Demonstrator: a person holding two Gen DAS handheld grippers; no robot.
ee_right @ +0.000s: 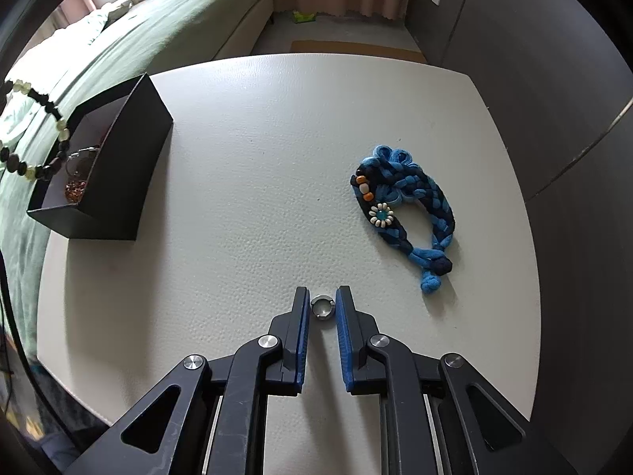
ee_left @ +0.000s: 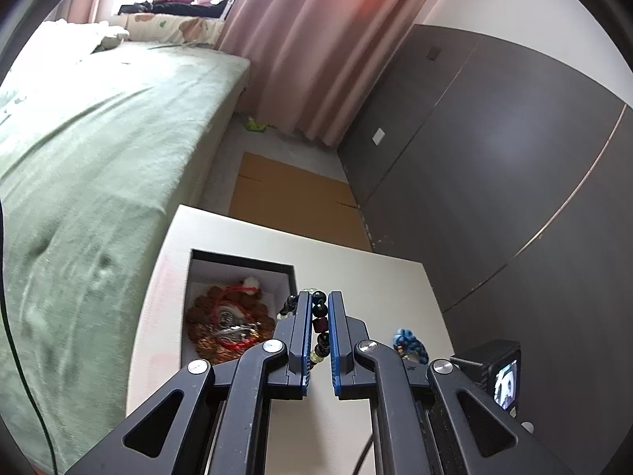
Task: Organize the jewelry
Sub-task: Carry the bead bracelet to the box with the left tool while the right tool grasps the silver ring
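Note:
My left gripper (ee_left: 319, 301) is shut on a beaded bracelet (ee_left: 319, 326) of dark and pale beads and holds it in the air beside the black jewelry box (ee_left: 241, 263). The bracelet also hangs at the left edge of the right wrist view (ee_right: 43, 166). The box (ee_right: 118, 182) holds brown bead strings, a red cord and metal pieces (ee_left: 229, 324). My right gripper (ee_right: 322, 297) is low over the white table (ee_right: 237, 237), its jaws closely on either side of a small silver ring (ee_right: 323, 307). A blue braided bracelet (ee_right: 407, 206) with a flower charm lies to the right.
A green bed (ee_left: 87, 150) runs along the table's left side. Dark cabinet doors (ee_left: 494, 166) stand to the right. Pink curtains (ee_left: 316, 39) and a cardboard sheet (ee_left: 292, 202) on the floor lie beyond the table. The other gripper's camera screen (ee_left: 504, 380) shows at right.

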